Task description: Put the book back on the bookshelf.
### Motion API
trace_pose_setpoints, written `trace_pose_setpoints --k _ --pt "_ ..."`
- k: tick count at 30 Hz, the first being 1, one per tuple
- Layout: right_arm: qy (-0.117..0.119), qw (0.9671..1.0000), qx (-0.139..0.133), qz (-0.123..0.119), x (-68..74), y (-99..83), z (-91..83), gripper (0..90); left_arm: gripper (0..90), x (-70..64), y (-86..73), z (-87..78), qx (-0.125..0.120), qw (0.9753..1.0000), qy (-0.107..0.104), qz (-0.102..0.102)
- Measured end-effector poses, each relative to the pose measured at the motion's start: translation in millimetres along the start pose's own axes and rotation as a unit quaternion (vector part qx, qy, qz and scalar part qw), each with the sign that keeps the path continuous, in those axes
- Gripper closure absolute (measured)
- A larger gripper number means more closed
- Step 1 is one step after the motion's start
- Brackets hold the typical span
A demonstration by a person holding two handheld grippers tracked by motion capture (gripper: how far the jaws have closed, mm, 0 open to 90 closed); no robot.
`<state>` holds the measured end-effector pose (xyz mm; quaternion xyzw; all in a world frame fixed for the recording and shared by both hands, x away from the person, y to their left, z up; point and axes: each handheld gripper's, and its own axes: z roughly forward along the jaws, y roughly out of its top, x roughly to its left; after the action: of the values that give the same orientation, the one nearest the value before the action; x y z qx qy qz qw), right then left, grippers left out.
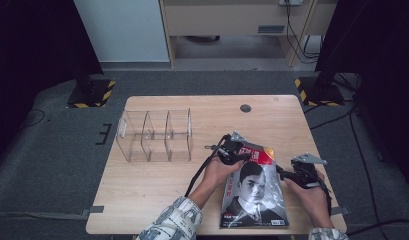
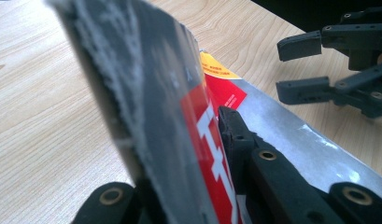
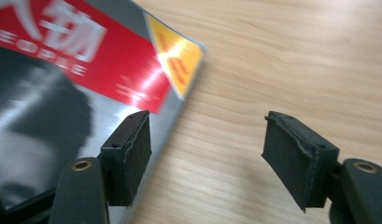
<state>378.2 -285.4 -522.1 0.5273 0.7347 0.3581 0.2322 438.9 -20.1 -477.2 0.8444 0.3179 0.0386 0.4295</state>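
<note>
Right gripper view: "PEOPLE" on magazine [image 3: 62,93]

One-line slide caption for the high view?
Left gripper clamps the magazine top edge; right gripper open beside it.

Left gripper [image 1: 235,150]: black body topped by a grey three-cornered plate, with a black cable trailing back along the forearm. Right gripper [image 1: 291,175]: the same black build and grey plate. Jaws are black, angular links with brass-coloured rivets at the joints; in the right gripper view each ends in a flat, dark, slightly frayed pad [image 3: 135,149]. The person's sleeves [image 1: 174,222] are pale with a dark scattered print, ending at the forearm.
</note>
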Motion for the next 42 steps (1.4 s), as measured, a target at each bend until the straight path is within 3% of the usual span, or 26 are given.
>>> trace_pose_setpoints --k 5,8,23,31,42 --pt "-0.022 0.9995 0.021 0.01 -8.3 -5.0 1.6 43.9 83.6 -1.1 2.6 -5.6 -0.009 0.9999 0.001 0.007" --pt "-0.02 0.9991 0.037 0.008 -8.7 -7.7 4.6 44.9 83.9 0.6 3.7 -9.5 -0.012 0.9999 0.002 0.007" --pt "-0.018 0.9996 0.019 -0.003 -5.4 -11.0 8.2 38.2 85.9 0.9 13.1 -30.0 -0.036 0.9993 -0.006 0.004" --pt "-0.017 0.9997 0.017 -0.004 -4.1 -11.5 8.6 37.4 86.3 -3.9 31.3 -44.3 -0.064 0.9978 -0.01 0.011" --pt "-0.015 0.9998 0.015 -0.007 -3.1 -11.4 9.4 35.8 86.6 -5.3 49.7 -58.8 -0.083 0.9964 -0.004 0.018"
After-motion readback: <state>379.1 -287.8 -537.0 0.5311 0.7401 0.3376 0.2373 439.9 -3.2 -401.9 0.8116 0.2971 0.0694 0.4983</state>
